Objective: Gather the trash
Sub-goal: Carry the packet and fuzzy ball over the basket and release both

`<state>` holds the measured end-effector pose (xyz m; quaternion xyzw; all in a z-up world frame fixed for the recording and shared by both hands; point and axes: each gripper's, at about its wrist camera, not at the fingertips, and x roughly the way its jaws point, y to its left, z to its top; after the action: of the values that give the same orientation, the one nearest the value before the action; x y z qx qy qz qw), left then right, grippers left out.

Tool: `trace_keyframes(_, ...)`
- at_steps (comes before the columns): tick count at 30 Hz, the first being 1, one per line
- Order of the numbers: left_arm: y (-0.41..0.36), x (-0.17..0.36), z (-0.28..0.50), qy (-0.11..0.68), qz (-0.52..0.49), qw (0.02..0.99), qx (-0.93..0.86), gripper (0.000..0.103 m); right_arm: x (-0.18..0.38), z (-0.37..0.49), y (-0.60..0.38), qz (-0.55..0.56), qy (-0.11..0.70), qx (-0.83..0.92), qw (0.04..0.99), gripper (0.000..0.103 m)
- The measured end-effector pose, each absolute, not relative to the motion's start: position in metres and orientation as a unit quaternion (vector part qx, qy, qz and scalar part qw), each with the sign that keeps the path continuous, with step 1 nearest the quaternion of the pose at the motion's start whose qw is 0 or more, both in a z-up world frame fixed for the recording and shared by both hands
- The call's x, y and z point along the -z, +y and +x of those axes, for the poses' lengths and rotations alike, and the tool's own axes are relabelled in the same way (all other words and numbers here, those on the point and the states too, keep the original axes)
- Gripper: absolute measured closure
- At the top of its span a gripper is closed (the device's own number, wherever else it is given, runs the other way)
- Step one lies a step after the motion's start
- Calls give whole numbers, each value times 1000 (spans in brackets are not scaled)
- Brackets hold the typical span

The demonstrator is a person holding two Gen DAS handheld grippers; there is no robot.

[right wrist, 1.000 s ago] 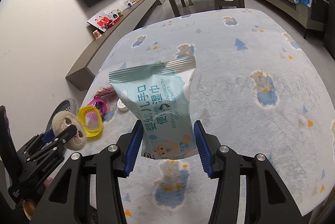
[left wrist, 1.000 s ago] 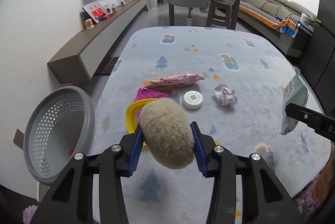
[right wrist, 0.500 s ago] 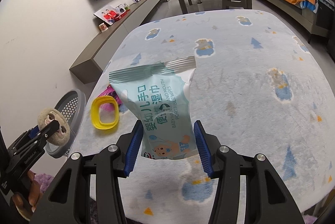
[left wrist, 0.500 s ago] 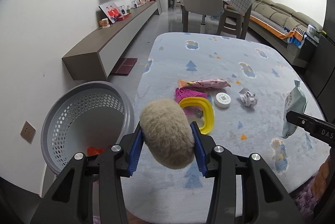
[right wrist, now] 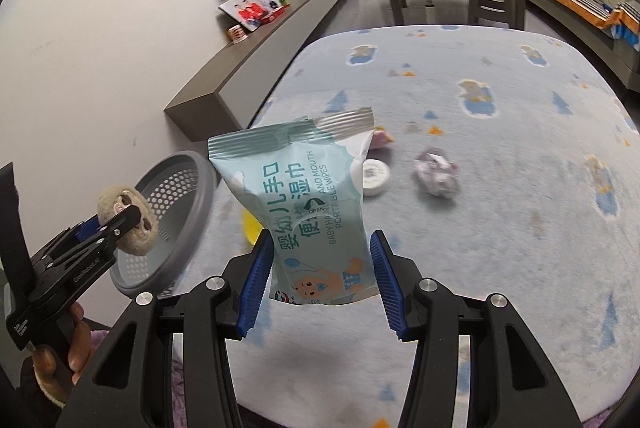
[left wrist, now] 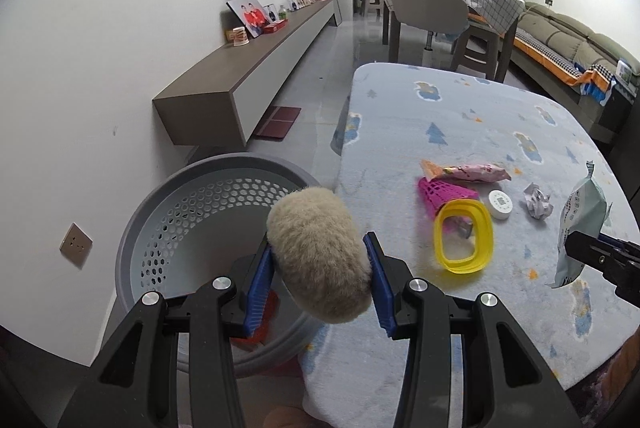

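My left gripper point(left wrist: 320, 272) is shut on a beige plush toy point(left wrist: 318, 254), held over the right rim of the grey perforated basket point(left wrist: 180, 212). The same toy point(right wrist: 126, 220) shows a small face in the right wrist view. My right gripper point(right wrist: 322, 264) is shut on a light-blue pack of baby wipes point(right wrist: 312, 204), held upright above the near left part of the table. On the table lie a pink wrapper point(left wrist: 466, 173), a crumpled paper ball point(left wrist: 538, 201), a white round lid point(left wrist: 500, 204), a yellow ring point(left wrist: 464, 236) and a pink mesh piece point(left wrist: 444, 194).
The blue patterned tablecloth point(left wrist: 460, 116) covers the table. Something red point(left wrist: 260, 316) lies inside the basket on the floor. A long low shelf point(left wrist: 248, 68) runs along the left wall. A chair point(left wrist: 428, 16), a checked-cloth table and a sofa point(left wrist: 572, 44) stand behind.
Both grippers have moved left with their loads. The plush toy went from above the table's items to over the basket rim, and the wipes pack followed toward the table's left side.
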<state>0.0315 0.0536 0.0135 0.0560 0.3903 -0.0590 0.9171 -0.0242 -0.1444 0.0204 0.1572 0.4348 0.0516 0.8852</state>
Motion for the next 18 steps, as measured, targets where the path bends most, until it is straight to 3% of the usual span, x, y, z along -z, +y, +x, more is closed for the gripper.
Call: trace_keyframes(18, 121, -12, 59, 398, 47, 916, 5, 59, -35, 45, -32, 98, 431, -151, 884, 55)
